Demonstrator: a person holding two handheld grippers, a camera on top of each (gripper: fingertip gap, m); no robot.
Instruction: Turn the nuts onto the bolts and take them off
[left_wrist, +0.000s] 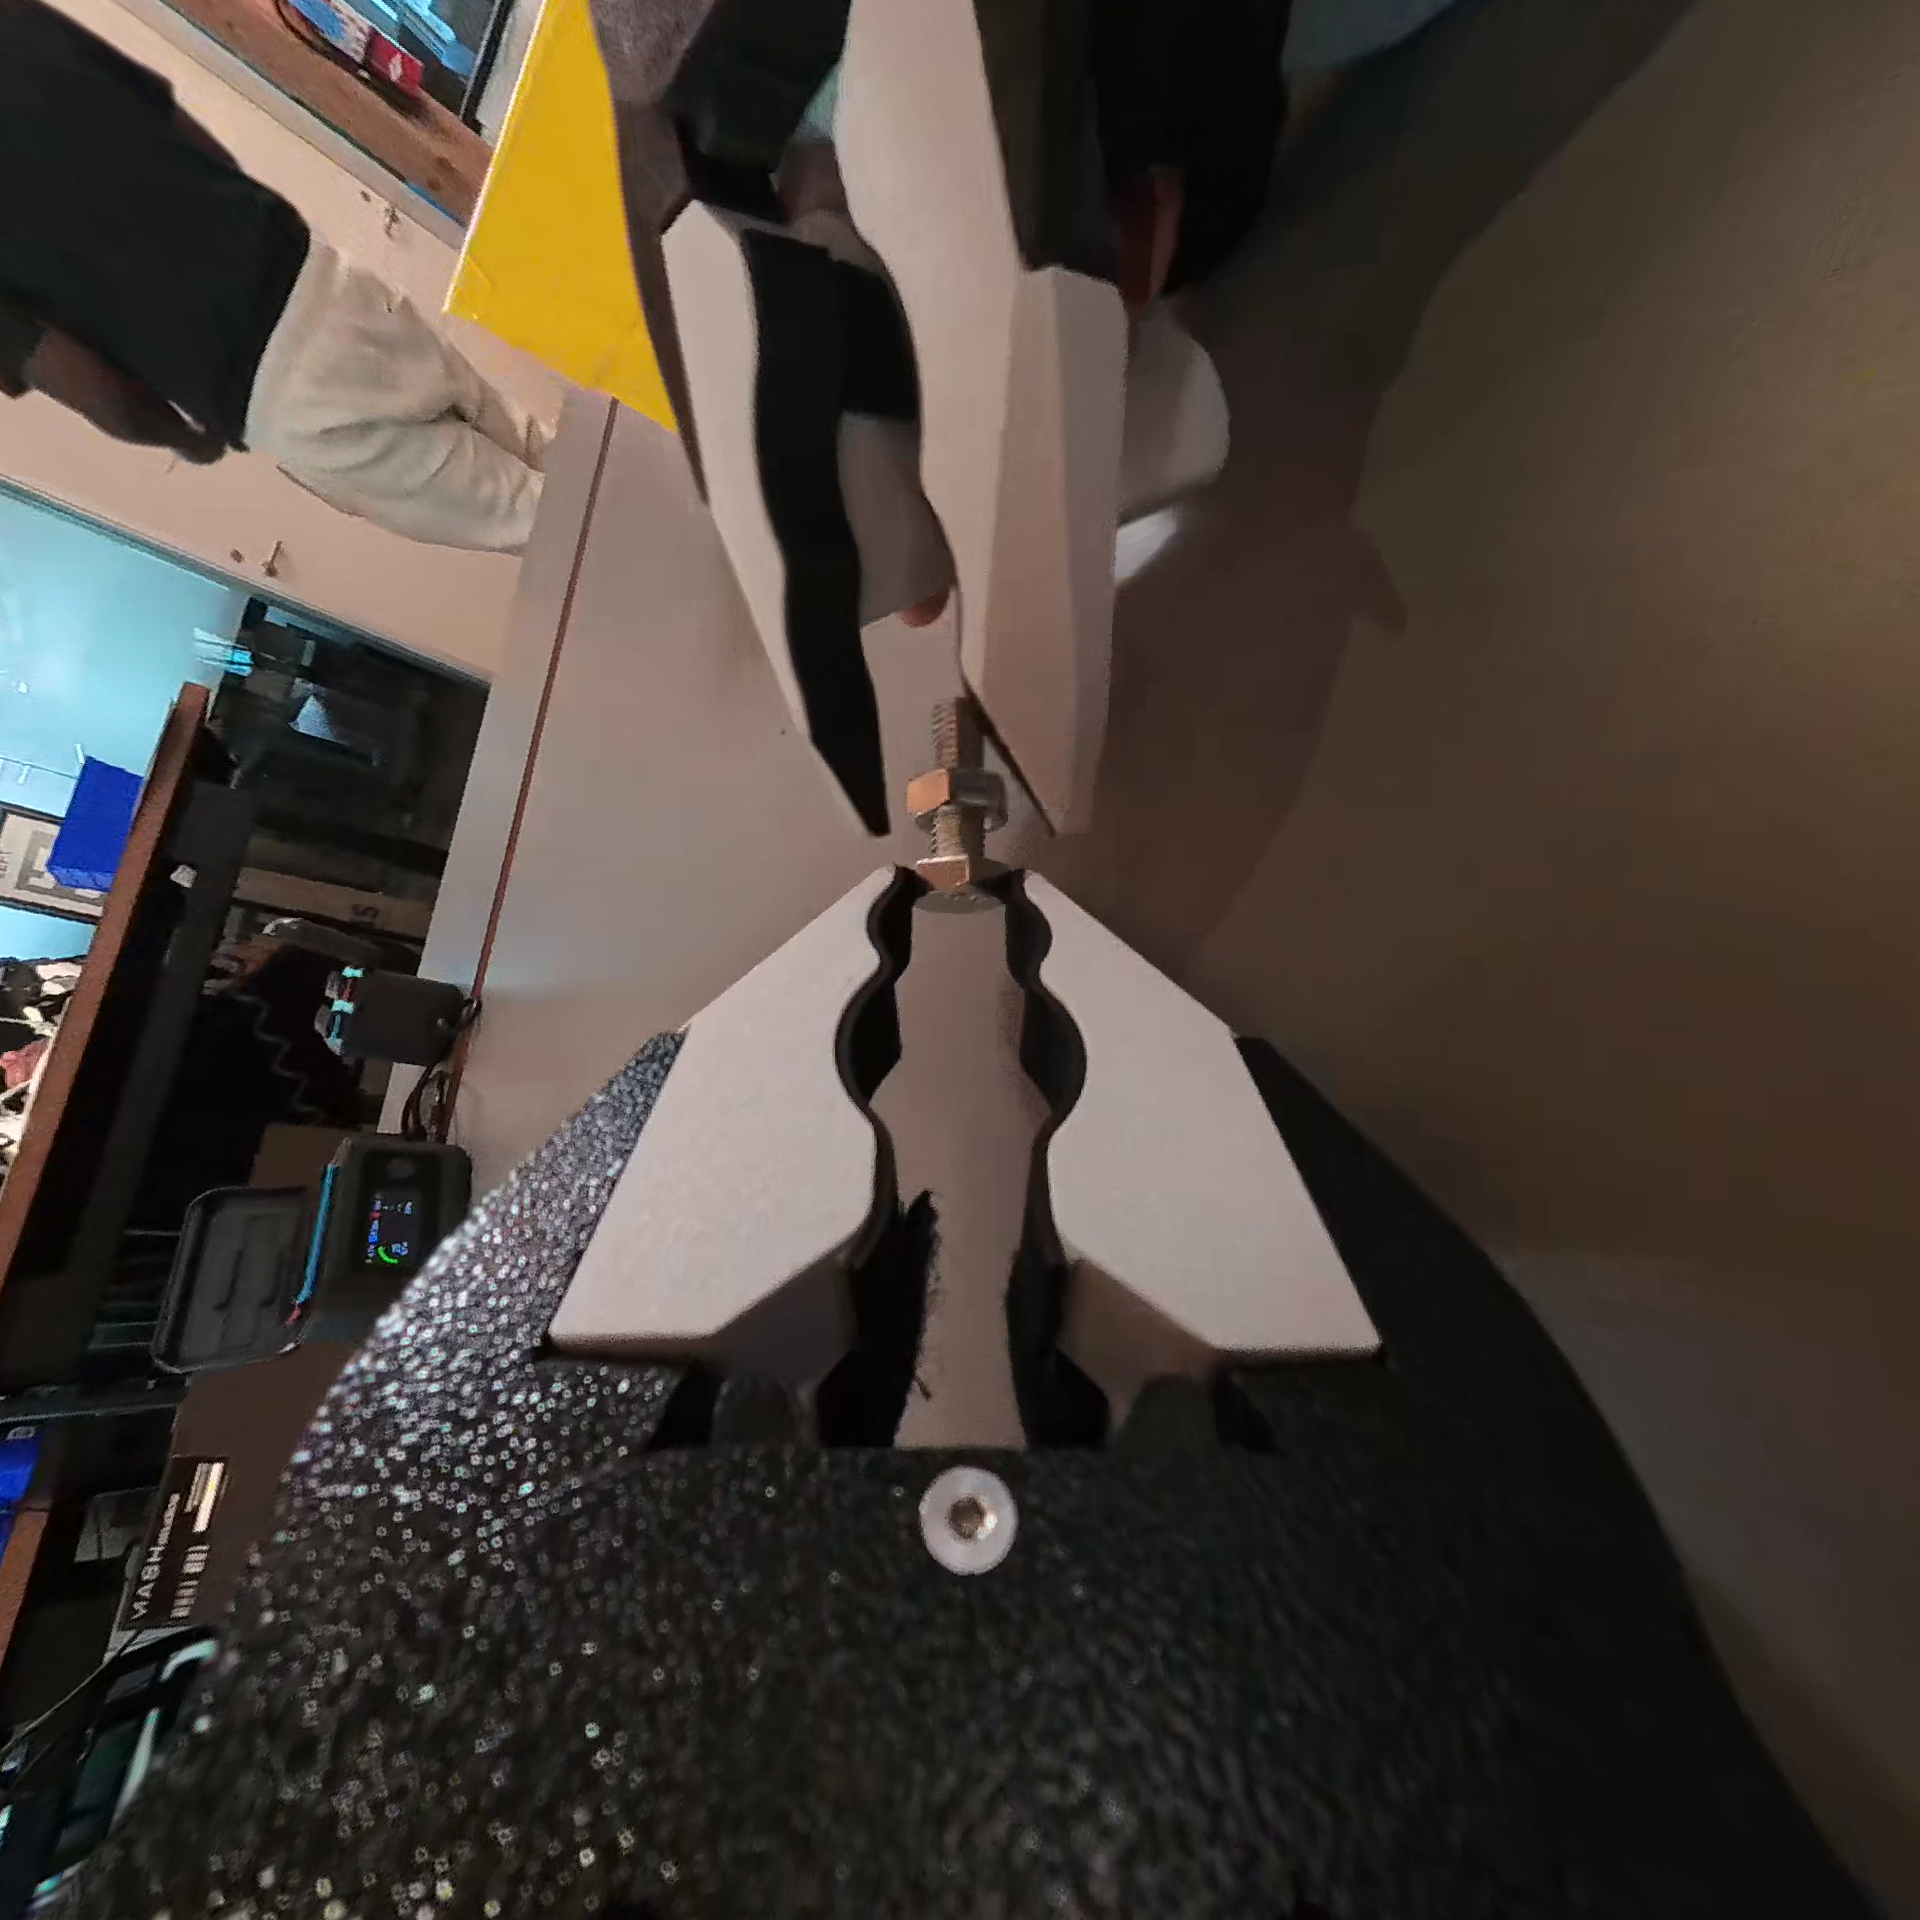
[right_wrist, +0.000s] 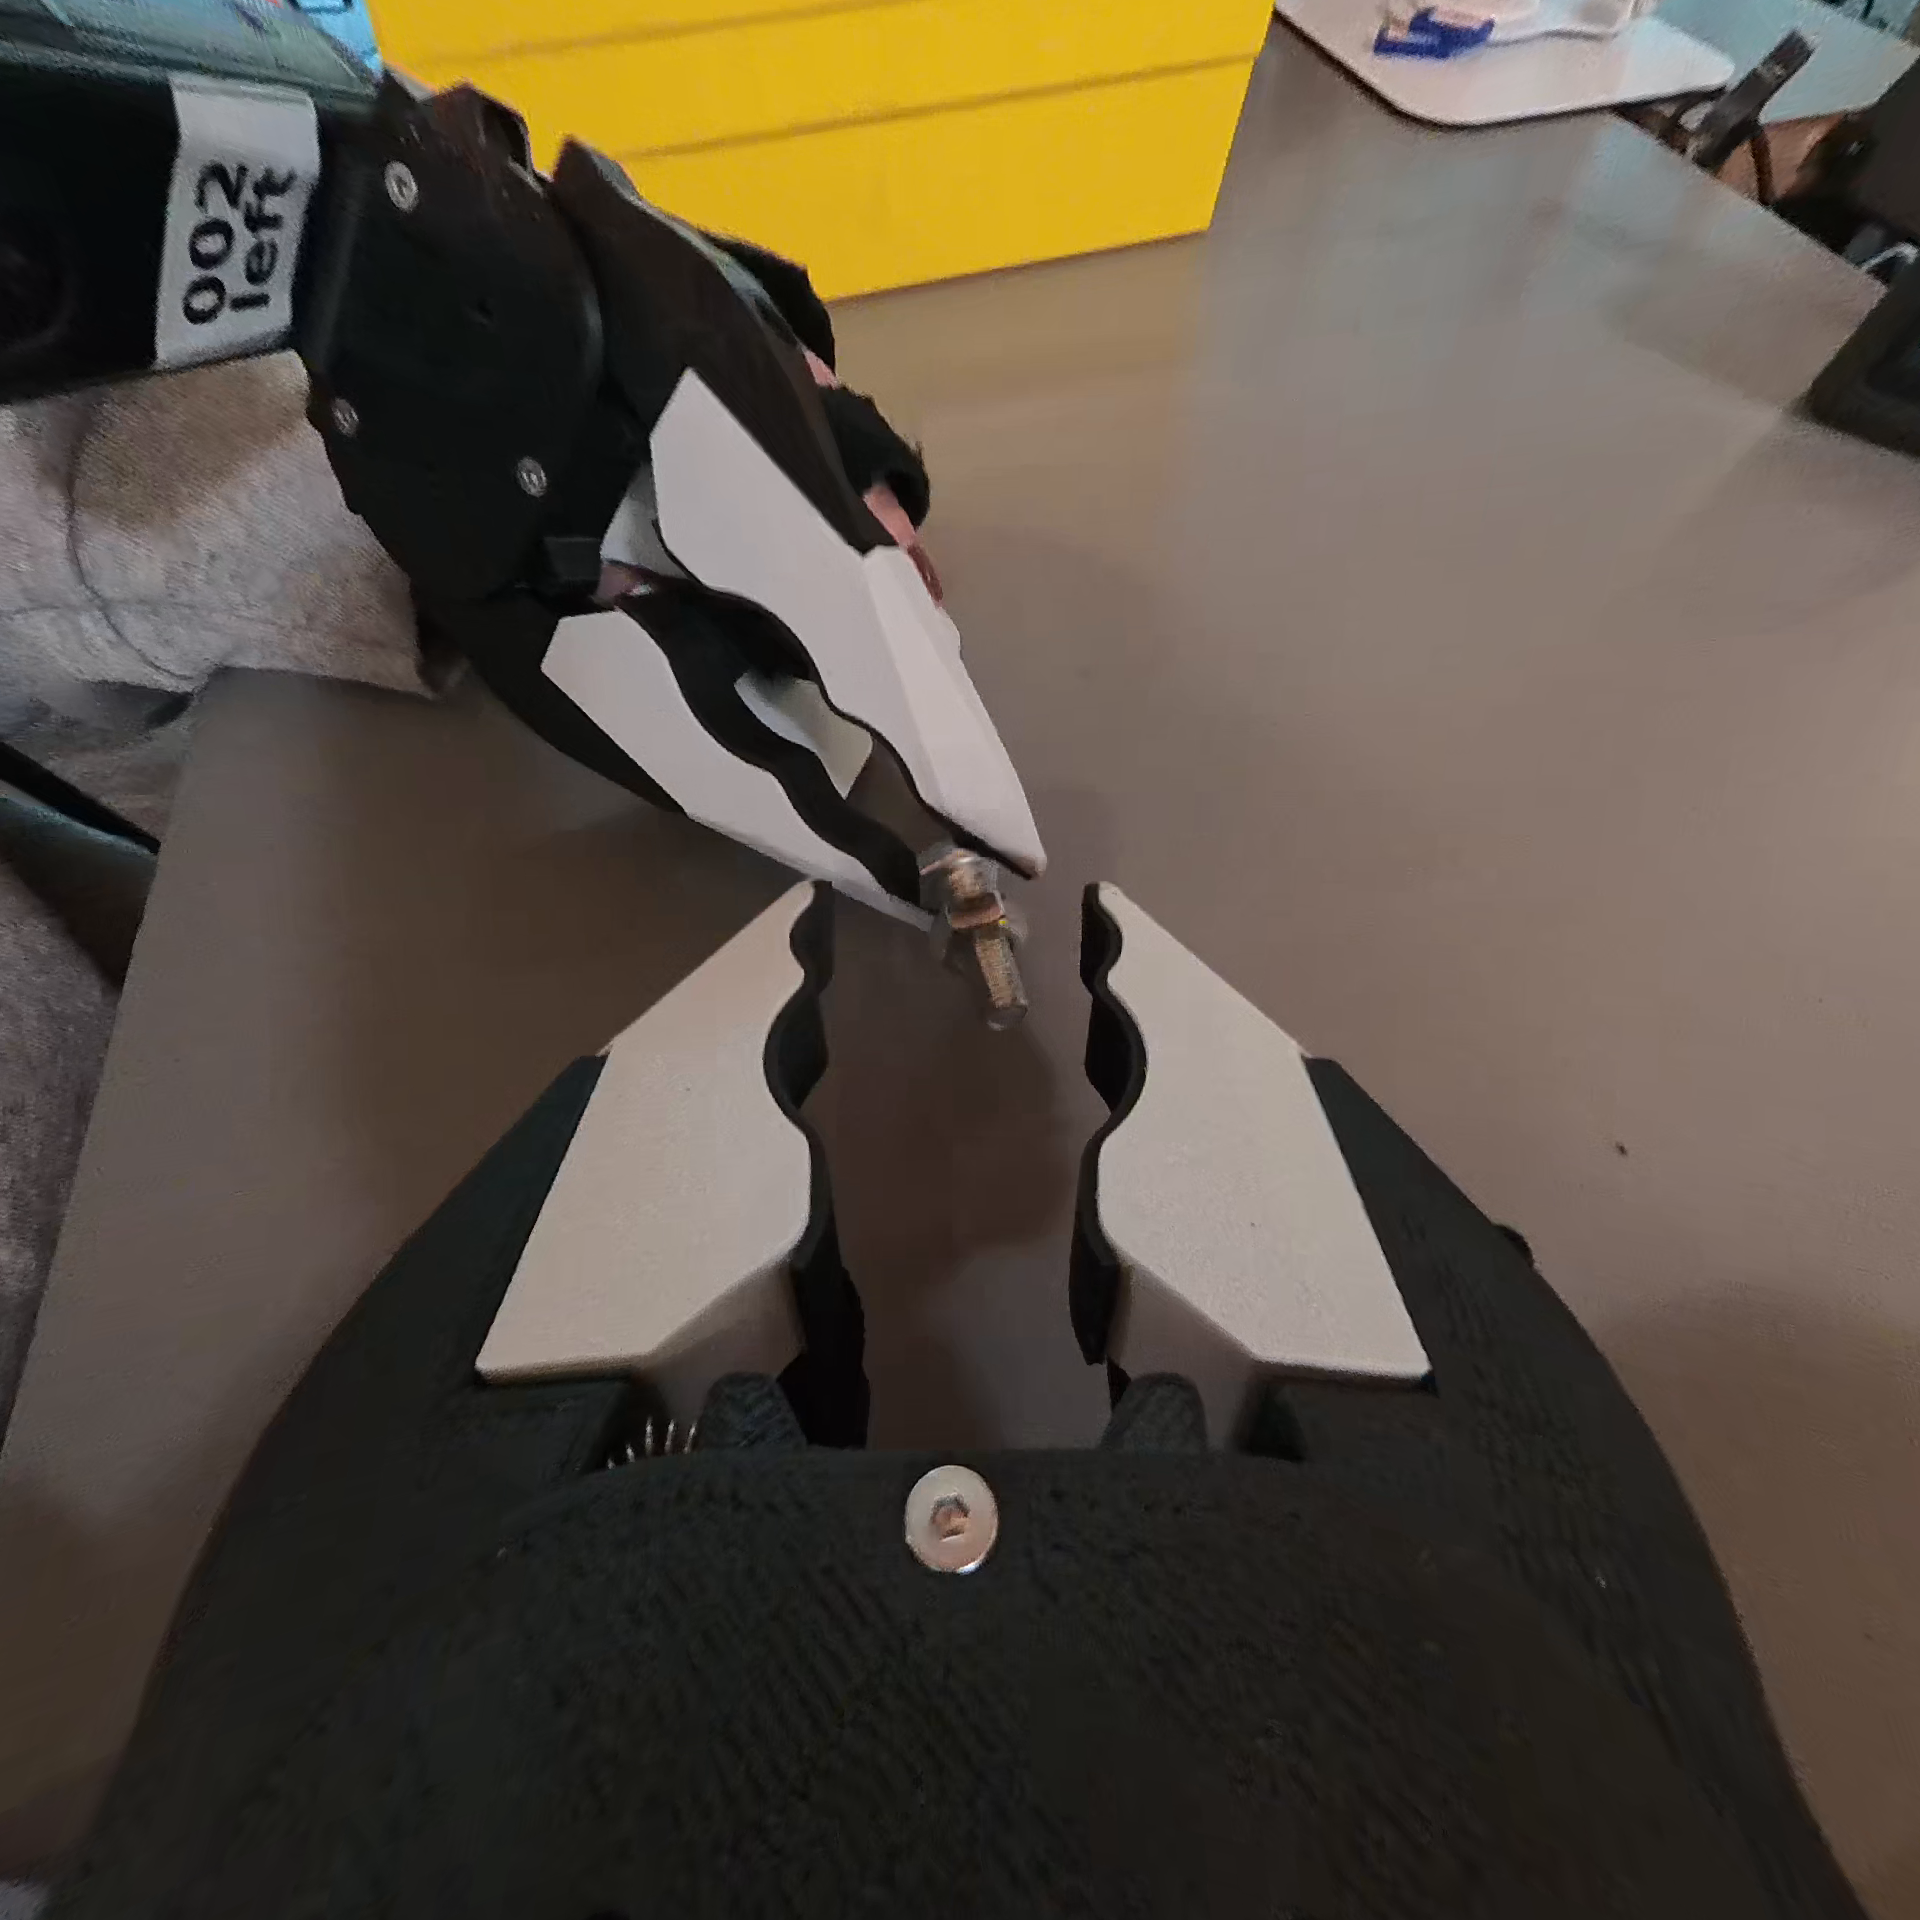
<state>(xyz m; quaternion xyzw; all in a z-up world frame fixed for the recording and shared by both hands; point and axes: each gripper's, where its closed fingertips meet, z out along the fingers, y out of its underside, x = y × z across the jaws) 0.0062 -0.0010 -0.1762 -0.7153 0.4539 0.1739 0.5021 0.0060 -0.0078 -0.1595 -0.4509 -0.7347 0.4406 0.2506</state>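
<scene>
A steel bolt (left_wrist: 951, 840) with a hex nut (left_wrist: 954, 798) partway along its thread is held above the grey table (right_wrist: 1403, 623). My left gripper (left_wrist: 958, 883) is shut on the bolt's head, and the thread points away from it. In the right wrist view the left gripper (right_wrist: 975, 878) comes in from the upper left with the bolt (right_wrist: 992, 977) and nut (right_wrist: 971, 916) sticking out. My right gripper (right_wrist: 956, 896) is open, its fingertips on either side of the nut without touching it. It also shows from above in the left wrist view (left_wrist: 961, 826).
A yellow box (right_wrist: 831, 156) stands at the back of the table. A grey cloth (right_wrist: 156, 540) lies at the left. A white tray (right_wrist: 1507, 62) sits far right, and a dark object (right_wrist: 1870, 384) at the right edge. Small electronic devices (left_wrist: 384, 1226) lie beside the table.
</scene>
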